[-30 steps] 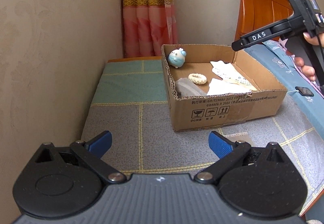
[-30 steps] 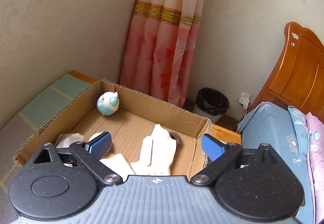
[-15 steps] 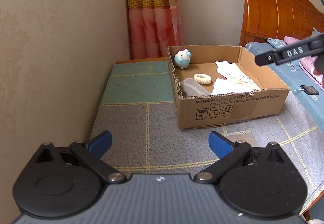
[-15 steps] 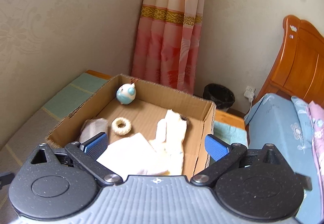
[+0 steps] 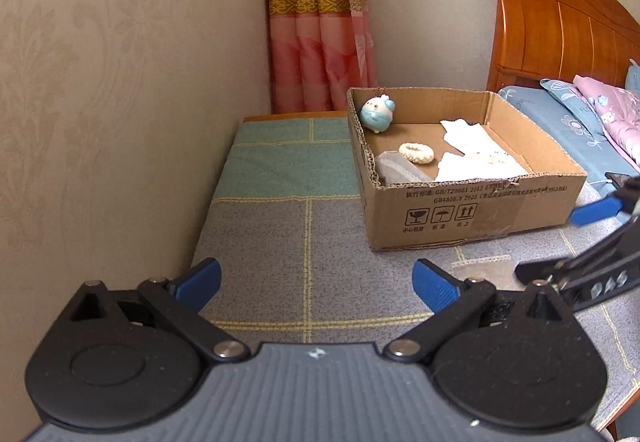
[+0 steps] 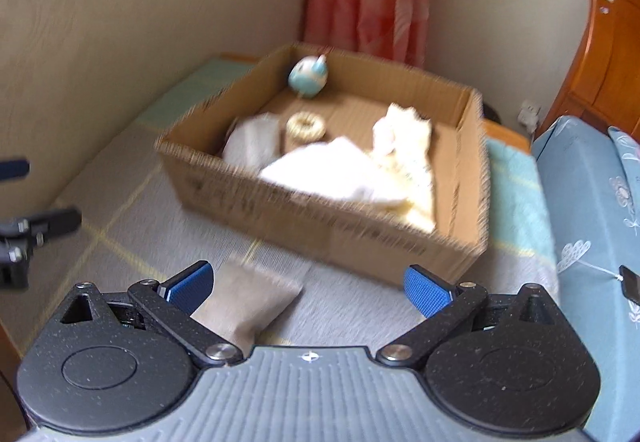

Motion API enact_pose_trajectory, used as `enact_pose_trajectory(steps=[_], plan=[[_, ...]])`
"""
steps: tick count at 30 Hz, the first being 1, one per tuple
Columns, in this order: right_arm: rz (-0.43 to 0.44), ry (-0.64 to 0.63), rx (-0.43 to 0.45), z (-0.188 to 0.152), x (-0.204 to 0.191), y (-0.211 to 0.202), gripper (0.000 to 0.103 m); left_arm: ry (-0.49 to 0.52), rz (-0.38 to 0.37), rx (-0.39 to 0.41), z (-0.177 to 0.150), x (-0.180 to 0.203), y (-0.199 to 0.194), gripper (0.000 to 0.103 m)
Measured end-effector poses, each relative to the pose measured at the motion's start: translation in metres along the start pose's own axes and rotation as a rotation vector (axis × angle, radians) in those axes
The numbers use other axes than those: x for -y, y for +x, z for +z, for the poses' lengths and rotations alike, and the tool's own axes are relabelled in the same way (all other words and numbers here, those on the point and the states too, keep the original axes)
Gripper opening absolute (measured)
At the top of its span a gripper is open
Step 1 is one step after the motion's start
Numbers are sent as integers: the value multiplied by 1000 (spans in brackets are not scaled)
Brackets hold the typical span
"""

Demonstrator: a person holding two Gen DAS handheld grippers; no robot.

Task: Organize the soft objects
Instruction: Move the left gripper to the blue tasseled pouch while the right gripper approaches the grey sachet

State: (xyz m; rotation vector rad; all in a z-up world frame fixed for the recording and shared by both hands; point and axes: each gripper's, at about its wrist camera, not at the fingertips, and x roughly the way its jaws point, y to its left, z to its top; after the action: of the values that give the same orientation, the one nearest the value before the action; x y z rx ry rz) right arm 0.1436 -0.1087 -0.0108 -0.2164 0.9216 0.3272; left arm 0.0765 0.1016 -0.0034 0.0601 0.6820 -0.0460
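An open cardboard box (image 5: 460,210) (image 6: 320,218) stands on the cloth-covered table. Inside it are a blue-and-white plush toy (image 5: 378,116) (image 6: 309,77), a cream scrunchie (image 5: 416,153) (image 6: 305,126), a grey cloth (image 5: 396,170) (image 6: 252,140) and white cloths (image 5: 476,150) (image 6: 340,170). A beige cloth (image 6: 248,298) lies flat on the table in front of the box, partly under my right gripper (image 6: 308,284), which is open and holds nothing. My left gripper (image 5: 316,278) is also open and holds nothing, low over the table short of the box. The right wrist view is motion-blurred.
A wall (image 5: 120,122) runs close along the table's left side, with a pink curtain (image 5: 320,42) in the corner. A bed with blue bedding (image 6: 592,202) and a wooden headboard (image 5: 560,34) borders the table on the right. A small dark object (image 6: 630,282) lies on the bed.
My right gripper has drawn back from above the box and dropped down in front of it, over the beige cloth. My left gripper has shifted a little; the box looks further off.
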Motion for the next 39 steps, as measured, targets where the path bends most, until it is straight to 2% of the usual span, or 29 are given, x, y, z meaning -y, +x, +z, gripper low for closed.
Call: enact_pose_trajectory(steps=[4, 11, 17, 19, 20, 24, 33, 36, 39], plan=[[32, -14, -44, -4, -18, 19, 103, -5, 4, 4, -1, -2, -3, 101], [28, 33, -76, 7, -31, 45, 103, -6, 12, -10, -3, -4, -3, 101], [-21, 67, -108, 8, -33, 60, 103, -5, 9, -16, -6, -3, -3, 101], [-69, 50, -117, 5, -30, 62, 103, -4, 6, -14, -7, -3, -4, 101], [-98, 39, -120, 3, -28, 62, 103, -4, 3, -13, -7, -3, -4, 101], [-83, 89, -132, -7, -1, 52, 103, -4, -1, -20, -7, -2, -2, 101], [-148, 159, -139, -35, 48, 34, 103, 33, -31, -31, -7, 9, 0, 101], [-115, 194, -130, -45, 59, 32, 103, 60, -62, -37, -9, 15, -1, 101], [-88, 218, -110, -52, 64, 31, 103, 84, -124, -51, -13, 22, -2, 101]])
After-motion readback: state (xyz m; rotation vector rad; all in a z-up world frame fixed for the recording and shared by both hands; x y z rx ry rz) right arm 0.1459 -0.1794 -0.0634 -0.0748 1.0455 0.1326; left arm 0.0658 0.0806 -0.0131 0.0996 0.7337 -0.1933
